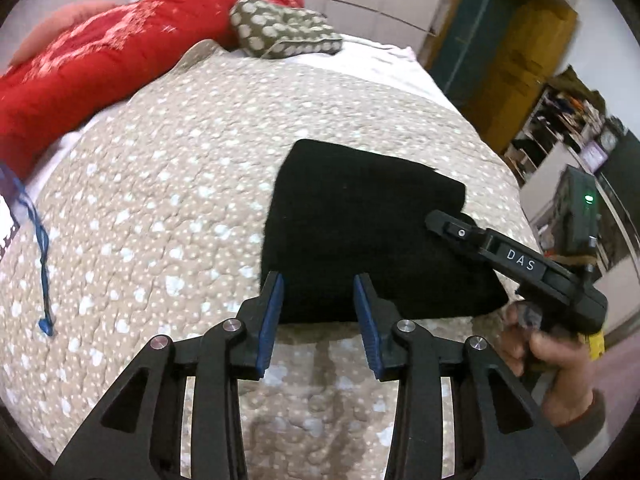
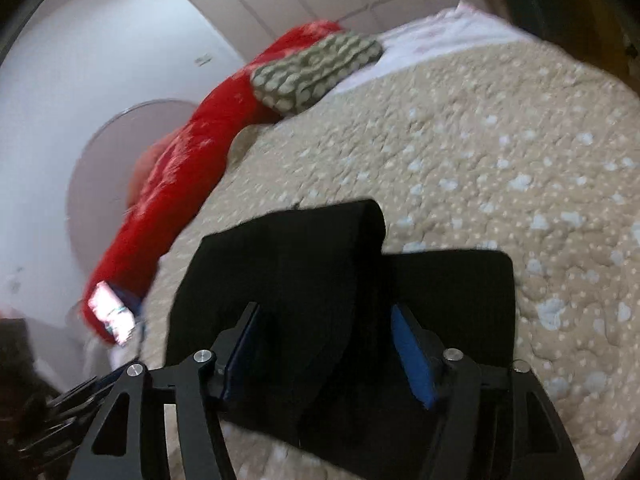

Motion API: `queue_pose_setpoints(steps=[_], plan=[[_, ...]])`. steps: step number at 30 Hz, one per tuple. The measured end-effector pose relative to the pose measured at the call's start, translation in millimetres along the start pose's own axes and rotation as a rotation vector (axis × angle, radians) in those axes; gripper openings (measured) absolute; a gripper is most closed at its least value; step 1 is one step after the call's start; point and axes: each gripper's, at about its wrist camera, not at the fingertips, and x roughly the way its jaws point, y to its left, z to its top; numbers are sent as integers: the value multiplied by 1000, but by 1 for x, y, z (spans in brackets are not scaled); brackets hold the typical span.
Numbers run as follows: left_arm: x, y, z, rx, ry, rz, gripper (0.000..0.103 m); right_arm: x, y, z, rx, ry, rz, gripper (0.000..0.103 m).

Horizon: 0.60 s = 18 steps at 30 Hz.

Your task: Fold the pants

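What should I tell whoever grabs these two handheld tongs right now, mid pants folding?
Left tongs: open, empty, hovering at the near edge of the black pants.
Right tongs: open, nothing pinched, over the pants; seen from the left camera they sit at the pants' right side, a hand on the grip.
Pants: folded into a compact black block on the dotted beige bedspread, with one upper flap lying offset from the layer beneath. Red blanket and spotted pillow lie at the far end.
Done: main folds, apparently.
Left: probably squaring the offset flap, or one last fold.
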Motion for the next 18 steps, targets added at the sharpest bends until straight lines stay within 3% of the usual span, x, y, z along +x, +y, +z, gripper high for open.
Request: queue_pose_setpoints(steps=[1, 3, 7, 9, 13, 16, 17, 18], plan=[[-1, 4, 0, -3, 0, 7, 36, 2, 2, 0, 6, 6, 28, 22], [0, 3, 2, -5, -4, 13, 36, -7, 4, 1, 19, -10, 68, 9], [0, 0, 9, -8, -23, 14, 36, -55, 8, 10, 7, -107, 105, 5], [5, -4, 11, -8, -19, 10, 36, -79, 6, 12, -5, -157, 67, 1], [25, -15, 10, 27, 23, 39, 36, -79, -21, 11, 22, -120, -76, 1], [26, -13, 5, 18, 26, 30, 36, -69, -25, 4, 40, -80, 5, 5], [25, -11, 5, 16, 28, 29, 36, -67, -21, 2, 35, -70, 32, 10], [24, -9, 5, 13, 30, 29, 36, -64, -17, -1, 22, -56, 57, 34]])
